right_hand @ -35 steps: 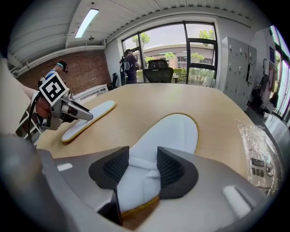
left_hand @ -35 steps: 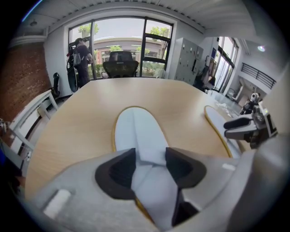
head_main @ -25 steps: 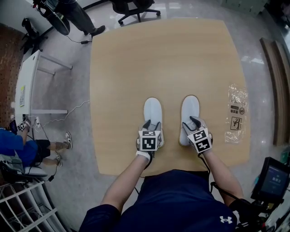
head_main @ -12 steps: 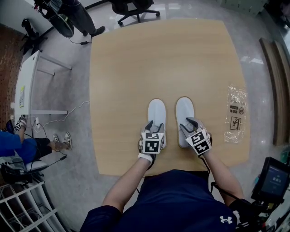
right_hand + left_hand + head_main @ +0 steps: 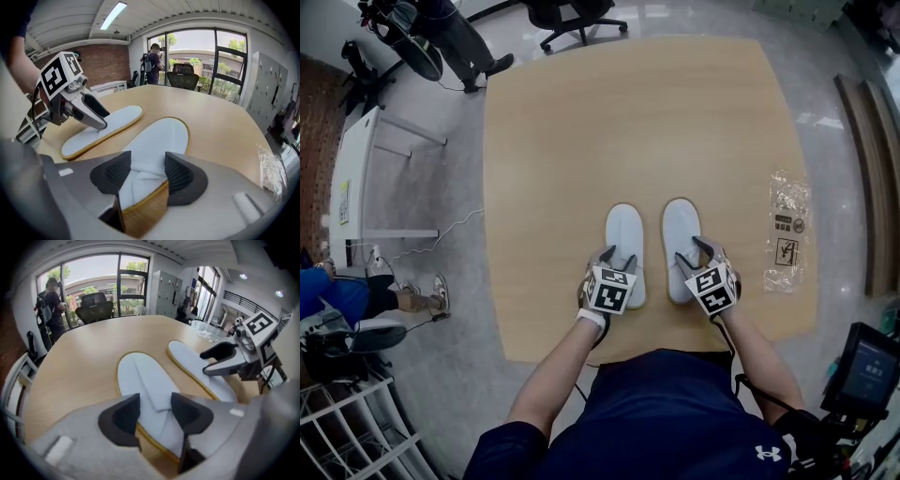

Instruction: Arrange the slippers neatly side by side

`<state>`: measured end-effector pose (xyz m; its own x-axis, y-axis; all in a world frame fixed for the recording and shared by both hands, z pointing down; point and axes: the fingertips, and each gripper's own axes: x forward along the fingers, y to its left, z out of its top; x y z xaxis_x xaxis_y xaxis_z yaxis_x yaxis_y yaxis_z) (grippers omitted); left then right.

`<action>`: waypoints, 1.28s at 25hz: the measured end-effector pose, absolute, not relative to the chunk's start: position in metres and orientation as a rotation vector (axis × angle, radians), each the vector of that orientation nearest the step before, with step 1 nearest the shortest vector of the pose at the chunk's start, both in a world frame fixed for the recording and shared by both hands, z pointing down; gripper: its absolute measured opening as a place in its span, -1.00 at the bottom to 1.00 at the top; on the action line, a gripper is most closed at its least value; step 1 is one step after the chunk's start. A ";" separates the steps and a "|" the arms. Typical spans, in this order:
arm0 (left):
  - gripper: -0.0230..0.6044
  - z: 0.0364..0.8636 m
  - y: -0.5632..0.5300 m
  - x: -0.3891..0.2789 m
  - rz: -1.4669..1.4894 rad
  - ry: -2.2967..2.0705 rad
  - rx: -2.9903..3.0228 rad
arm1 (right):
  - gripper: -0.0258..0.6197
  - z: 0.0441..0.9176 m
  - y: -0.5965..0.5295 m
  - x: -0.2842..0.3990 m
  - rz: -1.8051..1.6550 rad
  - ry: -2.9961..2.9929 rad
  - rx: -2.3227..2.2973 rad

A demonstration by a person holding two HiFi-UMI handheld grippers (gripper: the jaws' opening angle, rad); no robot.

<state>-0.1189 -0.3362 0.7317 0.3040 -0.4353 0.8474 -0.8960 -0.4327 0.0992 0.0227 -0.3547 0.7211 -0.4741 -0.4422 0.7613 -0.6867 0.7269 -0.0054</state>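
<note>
Two flat white slippers with yellow rims lie side by side on the wooden table (image 5: 581,122), toes pointing away from me. My left gripper (image 5: 615,257) hovers over the heel of the left slipper (image 5: 625,236); in the left gripper view its jaws (image 5: 155,411) stand apart above that slipper (image 5: 140,380). My right gripper (image 5: 697,253) sits at the heel of the right slipper (image 5: 681,232). Its jaws (image 5: 147,173) have just been opening, and the white heel (image 5: 159,138) lies between them, loose. Each gripper view shows the other slipper (image 5: 108,123) (image 5: 197,366).
A clear plastic bag (image 5: 788,232) lies on the table near its right edge. An office chair (image 5: 572,14) stands beyond the far edge. A white desk (image 5: 352,173) and seated people are on the floor to the left. A screen device (image 5: 862,370) sits at lower right.
The two slippers have come closer together: the left one slid right, the right one slid left. Both grippers stayed at the heels.
</note>
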 end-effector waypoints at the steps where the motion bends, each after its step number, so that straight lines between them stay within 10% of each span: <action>1: -0.25 0.732 -0.336 -0.116 1.026 -1.184 1.991 | -0.19 0.722 -0.355 0.023 0.395 -2.148 0.844; 32: -0.25 0.725 -0.332 -0.097 0.915 -1.228 1.948 | -0.27 0.715 -0.347 0.009 0.583 -2.246 0.900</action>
<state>-0.0973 -0.3318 0.7250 0.3174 -0.4690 0.8242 -0.9239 -0.3490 0.1572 0.0086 -0.3473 0.7148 -0.5596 -0.4430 0.7004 -0.7279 0.6668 -0.1598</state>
